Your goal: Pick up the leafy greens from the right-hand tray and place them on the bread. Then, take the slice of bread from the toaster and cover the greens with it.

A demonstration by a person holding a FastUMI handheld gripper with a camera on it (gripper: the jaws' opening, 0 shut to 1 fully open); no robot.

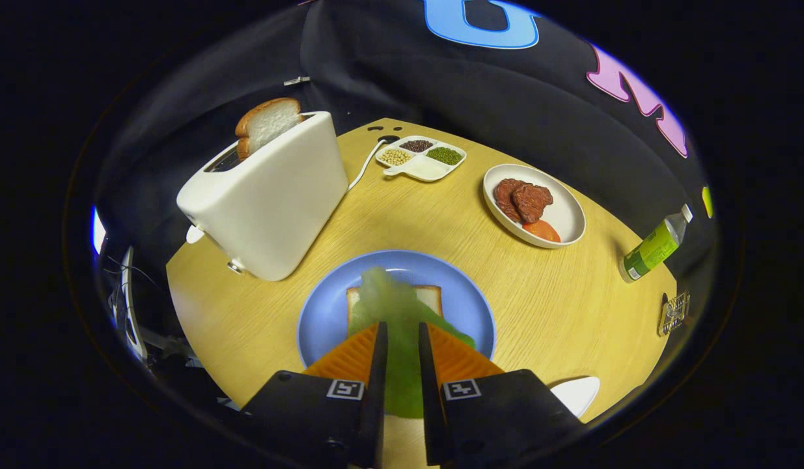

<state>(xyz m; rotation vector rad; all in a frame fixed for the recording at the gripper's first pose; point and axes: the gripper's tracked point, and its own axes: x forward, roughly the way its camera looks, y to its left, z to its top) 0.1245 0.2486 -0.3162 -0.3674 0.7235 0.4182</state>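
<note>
Gripper (pixel 402 329) pinching the leafy greens (pixel 392 306) between both fingers over the bread (pixel 430 296) on the blue plate (pixel 323 319); second slice (pixel 266 124) upright in the toaster (pixel 271 195).

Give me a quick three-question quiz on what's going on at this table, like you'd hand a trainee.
1. True or false: the gripper is open and holds nothing.
2. Where is the second bread slice? A) in the toaster B) on the white plate C) beside the bottle
3. Fill in: the bread under the leafy greens lies on a ____ plate.

Key
1. False: its fingers are closed on the greens, above the bread.
2. A: it stands up out of the slot.
3. Blue.
</note>
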